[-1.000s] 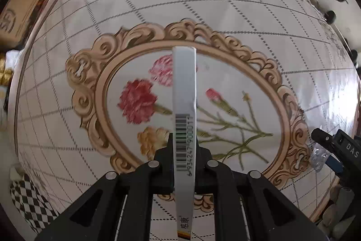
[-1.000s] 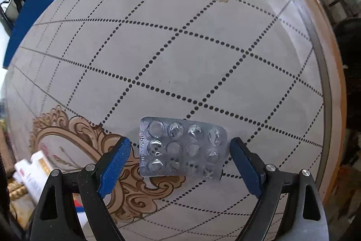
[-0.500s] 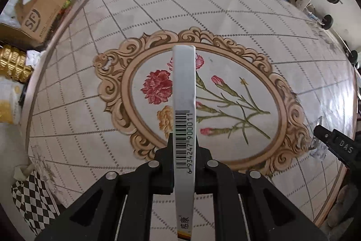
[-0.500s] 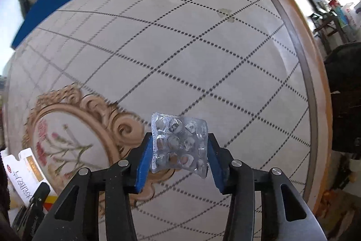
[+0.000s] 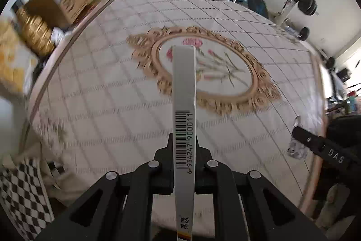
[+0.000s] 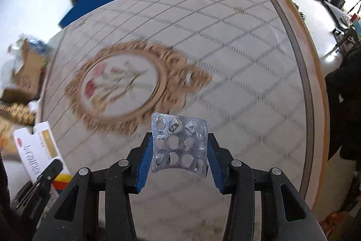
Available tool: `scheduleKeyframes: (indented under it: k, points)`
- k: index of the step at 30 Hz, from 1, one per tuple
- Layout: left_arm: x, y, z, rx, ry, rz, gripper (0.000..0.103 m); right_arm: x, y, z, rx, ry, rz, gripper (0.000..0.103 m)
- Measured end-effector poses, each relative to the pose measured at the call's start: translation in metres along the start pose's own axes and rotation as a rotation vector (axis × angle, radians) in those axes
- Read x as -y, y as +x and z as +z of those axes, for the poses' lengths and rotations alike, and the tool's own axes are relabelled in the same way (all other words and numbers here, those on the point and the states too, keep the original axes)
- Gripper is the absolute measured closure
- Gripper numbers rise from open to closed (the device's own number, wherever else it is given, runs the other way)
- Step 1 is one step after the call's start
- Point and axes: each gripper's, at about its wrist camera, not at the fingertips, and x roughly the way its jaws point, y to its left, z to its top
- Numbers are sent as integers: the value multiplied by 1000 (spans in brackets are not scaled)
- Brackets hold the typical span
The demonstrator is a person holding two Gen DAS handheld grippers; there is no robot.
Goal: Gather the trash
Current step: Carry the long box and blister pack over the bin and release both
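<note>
My left gripper is shut on a flat white medicine box with a barcode, held edge-on well above the table. The same box shows at the lower left of the right wrist view. My right gripper is shut on an empty silver blister pack, lifted above the table. The blister pack and the right gripper's finger also show at the right of the left wrist view.
A round table carries a grid-patterned cloth with a gold-framed flower medallion. A cardboard box and gold cans sit beyond its left edge. A chequered cloth lies at lower left. Chairs and weights stand behind.
Both grippers have risen and pulled back from the table with their items. The right gripper, open around the blister pack a second ago, has closed on it and lifted it.
</note>
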Motion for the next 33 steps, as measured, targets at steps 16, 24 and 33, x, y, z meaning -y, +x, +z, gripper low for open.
scheduleKeyframes:
  k: [16, 24, 33]
  points:
    - [-163, 39, -257, -286, -291, -187, 95, -18, 55, -309, -342, -78, 105, 54]
    - [-179, 236, -310, -422, -448, -327, 95, 29, 224, -393, -421, -83, 8, 54]
    - [-143, 421, -293, -499, -227, -345, 94, 82, 413, -381, -339, -62, -34, 51]
